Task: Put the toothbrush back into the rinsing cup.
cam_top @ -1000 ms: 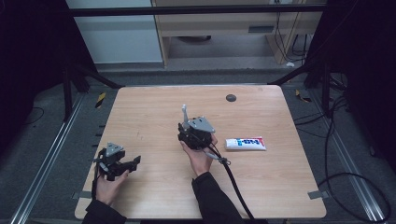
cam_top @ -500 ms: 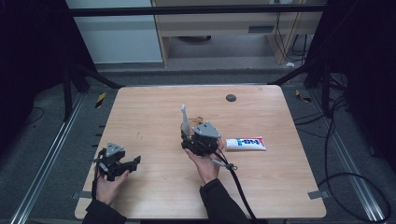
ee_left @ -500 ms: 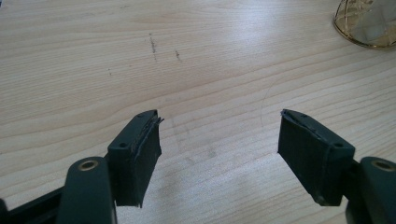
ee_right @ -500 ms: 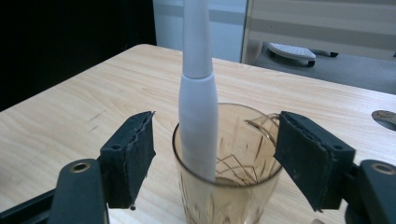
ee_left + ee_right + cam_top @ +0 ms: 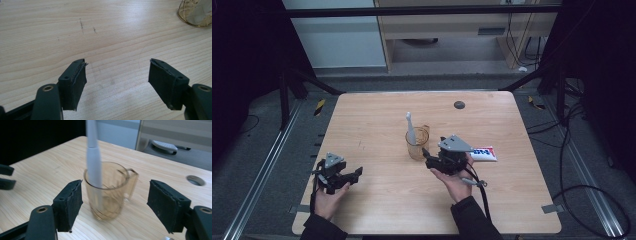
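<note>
Amber glass cup [image 5: 110, 192], transparent, handle on its far-right side in the right gripper view, stands upright near the middle of the wooden table [image 5: 377, 200]. White toothbrush [image 5: 93, 160] stands in it, leaning against the rim. Right gripper [image 5: 434, 156] held level in the right hand [image 5: 452, 180], pointing at the cup; jaws spread wide, have just been opening, pads clear of the glass. Left gripper [image 5: 354, 175] rests low near the table's near-left part, jaws spread, nothing between. Toothpaste tube [image 5: 484, 153] lies just beyond the right gripper.
</note>
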A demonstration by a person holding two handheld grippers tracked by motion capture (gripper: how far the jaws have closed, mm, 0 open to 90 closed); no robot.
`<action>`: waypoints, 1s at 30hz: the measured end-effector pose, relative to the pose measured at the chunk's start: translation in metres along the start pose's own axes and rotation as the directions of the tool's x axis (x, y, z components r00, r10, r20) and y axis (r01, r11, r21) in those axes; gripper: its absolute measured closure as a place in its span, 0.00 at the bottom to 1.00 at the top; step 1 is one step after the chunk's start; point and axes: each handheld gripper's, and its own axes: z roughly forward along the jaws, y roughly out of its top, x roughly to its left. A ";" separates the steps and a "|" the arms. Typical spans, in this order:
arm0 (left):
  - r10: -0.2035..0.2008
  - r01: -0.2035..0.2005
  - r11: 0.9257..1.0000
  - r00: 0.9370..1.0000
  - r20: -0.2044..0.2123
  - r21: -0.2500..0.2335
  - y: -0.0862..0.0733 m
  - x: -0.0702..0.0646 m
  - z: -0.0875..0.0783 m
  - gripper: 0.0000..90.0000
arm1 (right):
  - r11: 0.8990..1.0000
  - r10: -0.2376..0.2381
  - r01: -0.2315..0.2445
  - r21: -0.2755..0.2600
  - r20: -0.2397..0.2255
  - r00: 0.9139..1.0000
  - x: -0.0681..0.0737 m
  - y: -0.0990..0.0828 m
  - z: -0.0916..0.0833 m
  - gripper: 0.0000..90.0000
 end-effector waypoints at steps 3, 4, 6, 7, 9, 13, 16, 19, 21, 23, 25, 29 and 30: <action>-0.001 0.001 1.000 1.000 0.003 -0.001 0.000 0.000 0.000 0.34 | 1.000 0.000 0.000 0.005 0.006 1.000 -0.015 -0.003 -0.012 0.32; -0.001 0.001 1.000 1.000 0.003 0.000 0.000 0.000 0.000 0.34 | 1.000 0.006 -0.006 0.006 0.005 1.000 -0.021 -0.004 -0.016 0.33; -0.005 0.005 1.000 1.000 0.005 0.001 0.000 0.000 0.000 0.35 | 0.999 0.032 -0.032 0.008 0.005 0.999 -0.033 -0.005 -0.023 0.34; -0.006 0.006 1.000 1.000 0.006 0.002 0.000 0.000 0.000 0.35 | 0.999 0.041 -0.041 0.009 0.005 0.999 -0.038 -0.006 -0.026 0.35; -0.006 0.006 1.000 1.000 0.006 0.004 0.000 0.000 0.001 0.35 | 0.999 0.046 -0.046 0.011 0.021 0.999 -0.049 -0.008 -0.031 0.36; -0.009 0.009 1.000 1.000 0.004 0.005 0.000 0.000 0.000 0.35 | 0.998 0.052 -0.053 0.021 0.045 0.998 -0.065 -0.012 -0.039 0.39; -0.007 0.007 1.000 1.000 0.004 0.008 0.000 0.000 0.001 0.36 | 0.998 0.050 -0.052 0.035 0.063 0.997 -0.075 -0.017 -0.044 0.42; -0.001 0.001 1.000 1.000 0.000 0.015 0.000 -0.001 0.001 0.37 | 0.998 0.043 -0.047 0.042 0.085 0.995 -0.086 -0.021 -0.048 0.44; -0.001 0.001 1.000 1.000 -0.002 0.017 0.000 -0.001 0.001 0.38 | 0.997 0.051 -0.056 0.046 0.101 0.994 -0.092 -0.025 -0.050 0.46; -0.002 0.002 1.000 1.000 -0.004 0.018 0.000 -0.001 0.002 0.38 | 0.997 0.056 -0.062 0.050 0.114 0.992 -0.099 -0.030 -0.050 0.48; -0.002 0.002 1.000 1.000 -0.007 0.019 0.000 -0.001 0.002 0.38 | 0.996 0.058 -0.065 0.057 0.123 0.991 -0.104 -0.034 -0.049 0.50; -0.001 0.001 1.000 1.000 -0.007 0.021 0.000 -0.001 0.002 0.39 | 0.994 0.059 -0.071 0.086 0.142 0.988 -0.114 -0.041 -0.044 0.55; -0.001 0.001 1.000 1.000 -0.006 0.021 0.000 -0.001 0.002 0.39 | 0.993 0.061 -0.075 0.089 0.145 0.988 -0.115 -0.043 -0.043 0.56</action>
